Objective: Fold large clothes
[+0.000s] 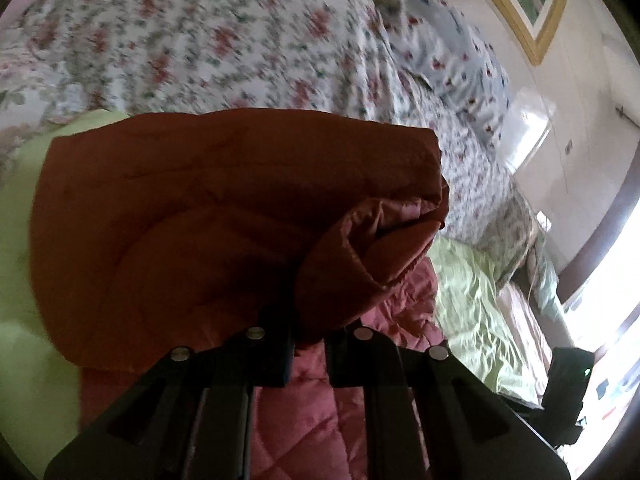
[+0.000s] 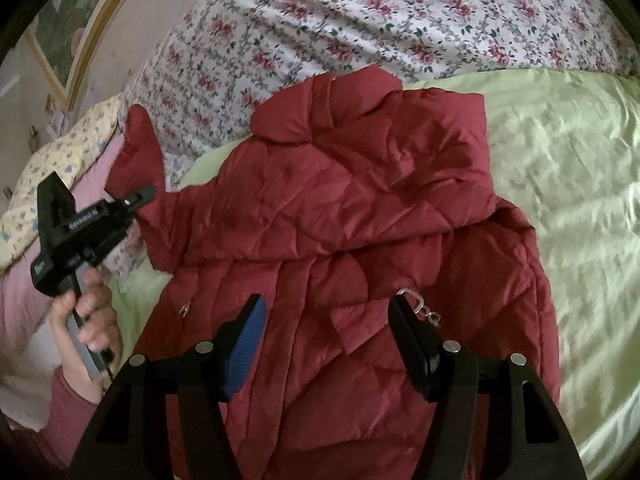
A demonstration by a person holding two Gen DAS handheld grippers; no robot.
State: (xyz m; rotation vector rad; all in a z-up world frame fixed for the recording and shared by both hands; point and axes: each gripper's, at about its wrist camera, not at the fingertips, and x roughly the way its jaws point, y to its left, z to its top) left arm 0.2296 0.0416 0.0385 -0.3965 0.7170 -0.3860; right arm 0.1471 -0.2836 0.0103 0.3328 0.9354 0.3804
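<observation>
A red quilted puffer jacket (image 2: 360, 208) lies on the pale green bedspread (image 2: 560, 168), one sleeve folded across its body. My left gripper (image 2: 142, 196) is shut on the cuff of the other sleeve (image 2: 138, 152) and holds it lifted at the jacket's left side. In the left wrist view that sleeve (image 1: 192, 216) hangs from the left gripper (image 1: 308, 332) and fills the middle of the frame. My right gripper (image 2: 326, 308) is open and empty, low over the jacket's lower front, next to a metal zipper pull (image 2: 420, 304).
A floral quilt (image 2: 400, 20) is bunched behind the jacket. A floral pillow (image 2: 60, 160) and pink bedding lie at the left. A framed picture (image 2: 68, 28) hangs on the wall. In the left wrist view a bright window (image 1: 600, 300) is at the right.
</observation>
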